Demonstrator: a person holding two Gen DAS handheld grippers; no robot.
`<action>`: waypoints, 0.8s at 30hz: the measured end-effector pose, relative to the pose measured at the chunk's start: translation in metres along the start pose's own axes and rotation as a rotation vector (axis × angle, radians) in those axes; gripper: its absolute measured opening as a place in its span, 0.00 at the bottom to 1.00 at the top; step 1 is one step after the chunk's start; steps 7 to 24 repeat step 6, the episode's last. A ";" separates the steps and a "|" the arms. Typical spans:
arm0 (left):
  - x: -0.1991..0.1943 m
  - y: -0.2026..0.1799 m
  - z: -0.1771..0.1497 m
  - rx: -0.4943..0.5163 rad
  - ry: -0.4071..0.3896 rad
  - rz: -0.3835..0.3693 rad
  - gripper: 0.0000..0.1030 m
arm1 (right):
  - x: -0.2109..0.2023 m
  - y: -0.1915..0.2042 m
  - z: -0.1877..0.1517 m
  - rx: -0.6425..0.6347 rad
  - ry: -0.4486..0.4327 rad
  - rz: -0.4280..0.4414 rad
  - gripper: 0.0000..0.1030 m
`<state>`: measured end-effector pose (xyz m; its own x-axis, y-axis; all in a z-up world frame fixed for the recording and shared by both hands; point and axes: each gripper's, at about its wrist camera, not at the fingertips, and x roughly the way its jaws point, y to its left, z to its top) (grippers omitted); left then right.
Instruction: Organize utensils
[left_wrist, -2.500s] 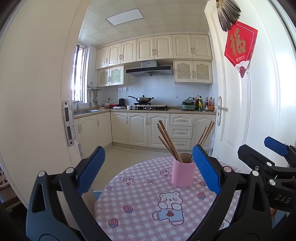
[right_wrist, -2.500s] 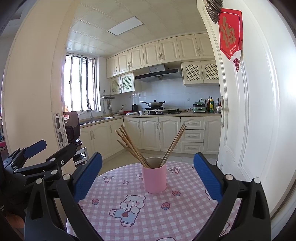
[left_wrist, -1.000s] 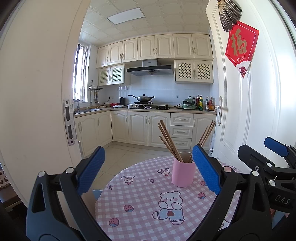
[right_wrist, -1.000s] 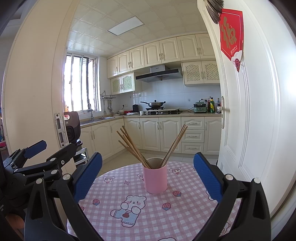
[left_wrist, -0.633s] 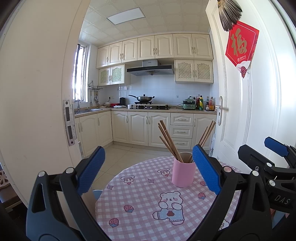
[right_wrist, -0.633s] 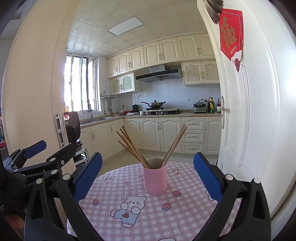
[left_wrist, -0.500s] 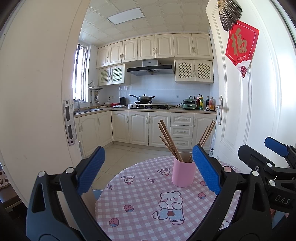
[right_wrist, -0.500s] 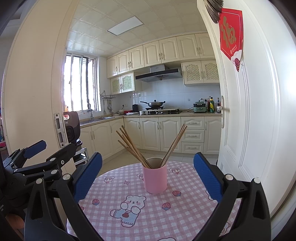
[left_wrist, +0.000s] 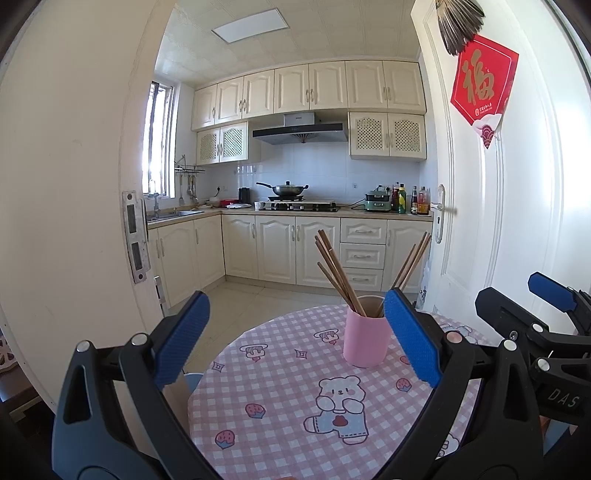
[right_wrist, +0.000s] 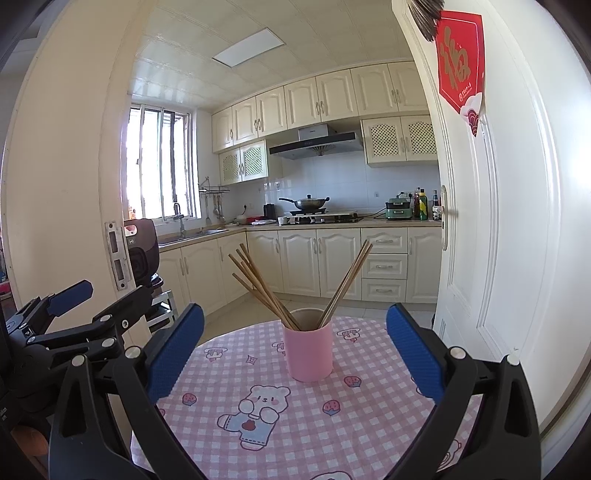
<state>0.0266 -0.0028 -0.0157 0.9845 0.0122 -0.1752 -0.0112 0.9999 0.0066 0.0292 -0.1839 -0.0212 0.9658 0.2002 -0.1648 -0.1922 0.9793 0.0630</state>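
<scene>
A pink cup stands upright on a round table with a pink checked cloth. It holds several brown chopsticks that fan out left and right. It also shows in the right wrist view, with the chopsticks in it. My left gripper is open and empty, held above the table's near side, short of the cup. My right gripper is open and empty, with the cup centred beyond its fingers. Each gripper shows at the edge of the other's view.
A white door with a red decoration stands open on the right, close to the table. A door frame is on the left. Beyond the table lie a tiled floor and kitchen cabinets.
</scene>
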 end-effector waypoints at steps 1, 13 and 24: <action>0.001 -0.001 0.000 -0.001 0.005 -0.001 0.91 | 0.002 0.000 -0.001 0.002 0.003 -0.001 0.93; 0.010 -0.001 -0.005 -0.004 0.043 -0.009 0.91 | 0.011 -0.002 -0.006 0.011 0.030 0.002 0.93; 0.010 -0.001 -0.005 -0.004 0.043 -0.009 0.91 | 0.011 -0.002 -0.006 0.011 0.030 0.002 0.93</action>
